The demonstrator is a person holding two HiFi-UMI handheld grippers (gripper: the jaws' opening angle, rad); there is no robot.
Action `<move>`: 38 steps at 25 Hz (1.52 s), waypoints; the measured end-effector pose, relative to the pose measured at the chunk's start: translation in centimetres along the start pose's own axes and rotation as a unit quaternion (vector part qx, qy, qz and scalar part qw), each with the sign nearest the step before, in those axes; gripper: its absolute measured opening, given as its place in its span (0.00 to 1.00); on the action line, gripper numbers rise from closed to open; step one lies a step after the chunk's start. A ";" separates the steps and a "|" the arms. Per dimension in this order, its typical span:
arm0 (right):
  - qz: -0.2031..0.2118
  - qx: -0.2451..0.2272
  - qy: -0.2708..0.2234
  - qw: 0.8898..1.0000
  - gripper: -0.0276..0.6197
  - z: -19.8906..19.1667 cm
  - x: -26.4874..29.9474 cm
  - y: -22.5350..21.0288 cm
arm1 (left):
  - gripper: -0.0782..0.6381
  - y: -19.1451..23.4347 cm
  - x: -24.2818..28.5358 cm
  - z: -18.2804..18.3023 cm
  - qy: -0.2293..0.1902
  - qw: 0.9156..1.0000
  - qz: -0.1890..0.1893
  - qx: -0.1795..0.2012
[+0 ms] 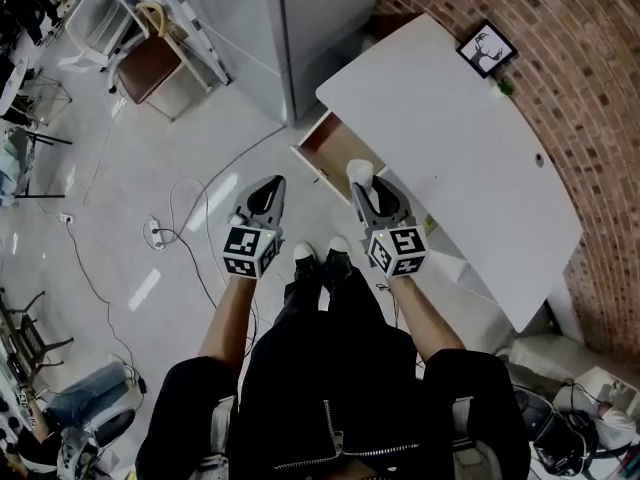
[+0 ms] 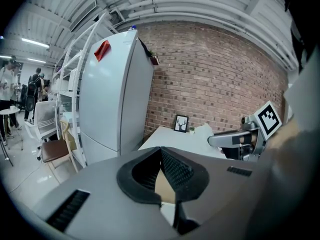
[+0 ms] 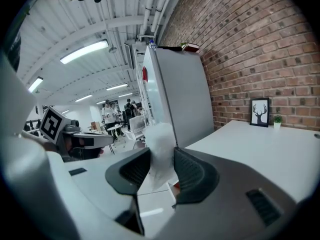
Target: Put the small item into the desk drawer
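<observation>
Brick wall (image 1: 560,58) backs a white desk (image 1: 450,138) in a big workshop-like room with a pale floor (image 1: 200,158).

The small white item (image 3: 159,146) (a soft, crumpled-looking wad) sits between the jaws of the right gripper (image 1: 366,190), whose ribbed pads (image 3: 192,171) press on it from both sides, so it is gripped and its top sticks out past the tips. From the head view it hangs at the desk's front edge, right by the near corner of the open drawer (image 1: 328,148). How high above the drawer it is held cannot be told. The drawer is pulled out toward the person and shows a brownish inside.

The left gripper (image 1: 272,188) is held beside the right one, a little apart from it and over the floor. Its jaws meet at the tips and carry nothing. Each gripper bears a marker cube (image 1: 250,251) near the hand. White-toed shoes (image 1: 303,253) show between the two arms.

Farther along the desk, against the brick, stand a framed deer picture (image 1: 487,50) and a tiny potted plant (image 1: 503,86). A white refrigerator (image 2: 115,99) stands left of the desk with a red tag (image 2: 102,49) near its top. Cables (image 1: 180,218) trail over the floor, a brown-seated chair (image 1: 150,63) stands beyond, and people (image 2: 35,84) are in the far background.
</observation>
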State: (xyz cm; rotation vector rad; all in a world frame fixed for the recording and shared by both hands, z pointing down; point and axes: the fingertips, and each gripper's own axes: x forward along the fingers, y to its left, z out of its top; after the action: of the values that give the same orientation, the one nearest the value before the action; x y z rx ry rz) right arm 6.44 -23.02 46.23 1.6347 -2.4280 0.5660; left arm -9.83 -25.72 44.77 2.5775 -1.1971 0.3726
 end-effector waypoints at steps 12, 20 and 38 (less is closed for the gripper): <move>0.006 -0.008 0.042 0.999 0.28 -4.2 2.7 -1.2 | 0.14 0.0 1.1 -3.3 0.025 1.000 0.004 -0.015; 0.020 -0.011 0.072 0.997 0.28 -7.1 5.1 -2.4 | 0.14 0.2 2.1 -5.1 0.035 0.999 0.011 -0.022; 0.028 -0.010 0.153 0.988 0.28 -15.7 11.1 -5.3 | 0.14 2.3 5.3 -9.0 0.054 0.997 0.029 -0.045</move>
State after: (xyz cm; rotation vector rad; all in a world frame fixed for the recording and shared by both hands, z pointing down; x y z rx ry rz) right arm 5.79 -28.09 65.55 1.3604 -2.2514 0.7385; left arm -9.38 -27.71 55.27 2.4180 -1.2247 0.4541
